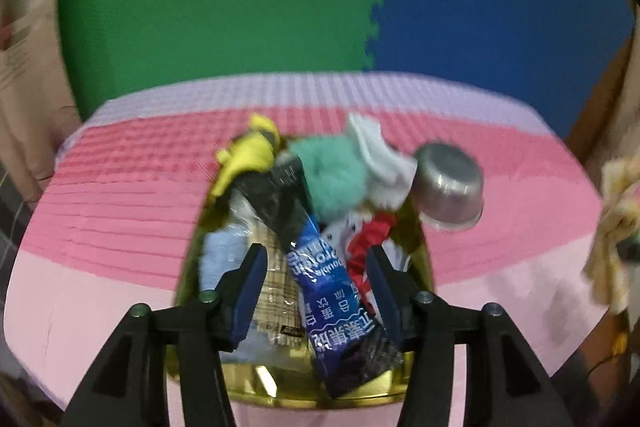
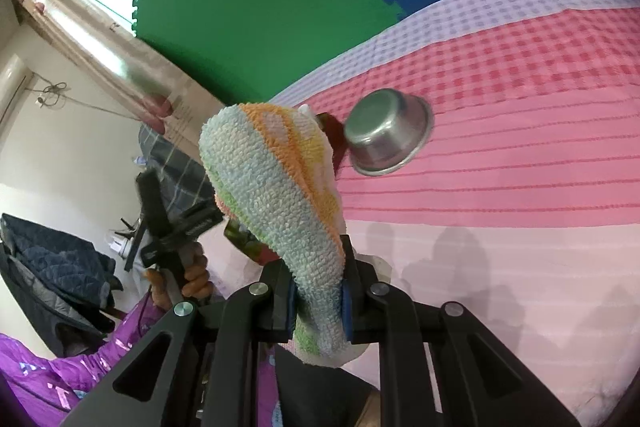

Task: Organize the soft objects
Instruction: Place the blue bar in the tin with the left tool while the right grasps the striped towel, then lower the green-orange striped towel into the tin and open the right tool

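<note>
Right gripper (image 2: 318, 301) is clamped on a striped terry-cloth sock in pale blue, orange and green (image 2: 276, 183), lifted above the pink checked tablecloth (image 2: 520, 147), with the upturned stainless-steel bowl (image 2: 390, 131) just beyond it. Left gripper (image 1: 316, 275) hangs with jaws apart over the shiny gold tray (image 1: 280, 383), left of that bowl. The tray holds a blue foil packet (image 1: 332, 303), a mint fluffy pom-pom (image 1: 332, 175), a yellow soft toy (image 1: 248, 155) and, blurred, possibly white cloth (image 1: 376, 155).

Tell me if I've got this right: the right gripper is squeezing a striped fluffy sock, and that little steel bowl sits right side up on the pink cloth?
Nearly. The steel bowl sits upside down, base up, as the right wrist view shows. The right gripper does squeeze the striped sock.
</note>
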Motion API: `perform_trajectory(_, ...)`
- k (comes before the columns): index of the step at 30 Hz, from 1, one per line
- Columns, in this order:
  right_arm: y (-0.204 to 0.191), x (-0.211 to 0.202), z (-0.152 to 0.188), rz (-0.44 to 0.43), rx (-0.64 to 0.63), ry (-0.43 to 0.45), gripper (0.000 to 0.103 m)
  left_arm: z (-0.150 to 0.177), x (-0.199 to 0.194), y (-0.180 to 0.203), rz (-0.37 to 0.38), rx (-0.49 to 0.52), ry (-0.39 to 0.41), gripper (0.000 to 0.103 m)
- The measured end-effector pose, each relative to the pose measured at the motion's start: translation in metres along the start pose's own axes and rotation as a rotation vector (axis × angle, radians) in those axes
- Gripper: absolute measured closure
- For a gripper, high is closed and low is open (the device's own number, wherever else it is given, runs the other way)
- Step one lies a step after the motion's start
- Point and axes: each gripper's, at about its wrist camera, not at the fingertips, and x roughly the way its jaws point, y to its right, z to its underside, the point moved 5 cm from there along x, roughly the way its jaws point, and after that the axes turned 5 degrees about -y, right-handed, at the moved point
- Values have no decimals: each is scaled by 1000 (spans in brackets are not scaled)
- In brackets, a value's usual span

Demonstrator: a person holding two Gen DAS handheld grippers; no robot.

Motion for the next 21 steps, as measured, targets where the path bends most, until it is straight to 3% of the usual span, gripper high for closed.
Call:
perform_trajectory(5, -31, 18, -9, -105, -16, -34, 87, 23, -39, -22, -26, -167, 10, 50)
perform_trajectory(8, -60, 41, -18, -159, -44, -74, 87, 60, -51, -27, -39, -230, -49, 50)
perform_trajectory(12, -81, 88, -36, -202, -23, -136, 86, 106, -70, -28, -75, -274, -44, 50)
perform_trajectory(16, -91, 139, -54, -152, -25, -178, 86, 130, -77, -31, -40, -309, -32, 50)
perform_trajectory(21, -91, 188, -57, -63, -11, -237, 86, 126, -83, -28, -26, -265, 7, 50)
